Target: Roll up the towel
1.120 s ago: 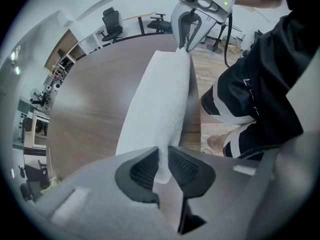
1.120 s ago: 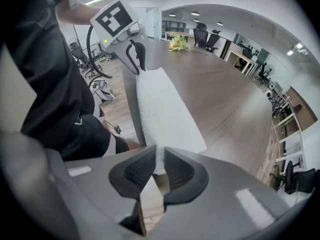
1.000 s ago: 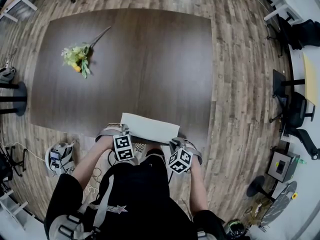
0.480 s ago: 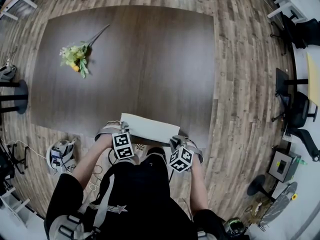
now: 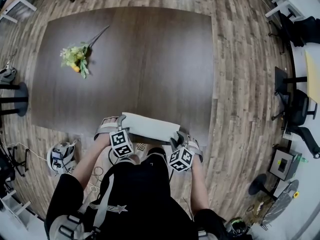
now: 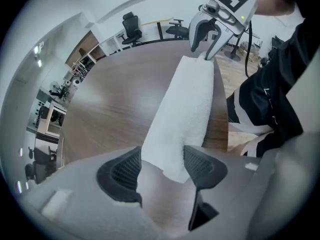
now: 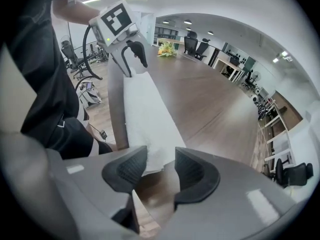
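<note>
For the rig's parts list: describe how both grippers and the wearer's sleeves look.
The left gripper and right gripper match: grey bodies, dark ribbed fingers, each bearing a white cube with black square markers. A black cable trails from the right one. Their fingers have just been opening, the towel between them. The person wears a black short-sleeved top with a white star.

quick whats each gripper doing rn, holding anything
Left gripper: open, jaws just opened, towel end between them, not pinched.
Right gripper: open, jaws just opened, towel's other end between them, not pinched.
</note>
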`<state>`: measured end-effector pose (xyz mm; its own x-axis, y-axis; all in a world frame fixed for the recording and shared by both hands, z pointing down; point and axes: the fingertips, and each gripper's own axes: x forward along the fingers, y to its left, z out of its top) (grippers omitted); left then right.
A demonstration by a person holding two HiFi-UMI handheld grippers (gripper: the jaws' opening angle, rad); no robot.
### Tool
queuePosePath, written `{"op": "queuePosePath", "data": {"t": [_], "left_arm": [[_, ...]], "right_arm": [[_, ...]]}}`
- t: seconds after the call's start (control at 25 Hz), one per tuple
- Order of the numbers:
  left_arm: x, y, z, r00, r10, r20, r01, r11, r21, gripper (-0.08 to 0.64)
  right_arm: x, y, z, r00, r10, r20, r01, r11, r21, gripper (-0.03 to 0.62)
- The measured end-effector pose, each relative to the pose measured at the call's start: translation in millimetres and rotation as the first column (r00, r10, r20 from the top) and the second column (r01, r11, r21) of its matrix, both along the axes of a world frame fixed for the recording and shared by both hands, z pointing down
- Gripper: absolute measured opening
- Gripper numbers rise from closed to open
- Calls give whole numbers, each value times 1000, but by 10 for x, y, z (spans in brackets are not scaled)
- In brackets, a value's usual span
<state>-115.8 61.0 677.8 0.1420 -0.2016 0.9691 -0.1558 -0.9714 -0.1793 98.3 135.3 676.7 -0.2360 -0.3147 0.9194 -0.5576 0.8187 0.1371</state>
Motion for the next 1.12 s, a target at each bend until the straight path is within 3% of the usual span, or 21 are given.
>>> {"op": "queuePosePath", "data": {"t": [0.48, 1.12], "left_arm": [[58, 41, -294, 999, 22, -48, -15, 991, 134, 271], [-39, 530, -109, 997, 54, -50, -50, 996, 71, 232]], "right_arm": [[-48, 150, -242, 999, 26, -27, -23, 996, 85, 181], [-278, 498, -110, 1000, 11, -29, -9, 999, 51, 175]]}}
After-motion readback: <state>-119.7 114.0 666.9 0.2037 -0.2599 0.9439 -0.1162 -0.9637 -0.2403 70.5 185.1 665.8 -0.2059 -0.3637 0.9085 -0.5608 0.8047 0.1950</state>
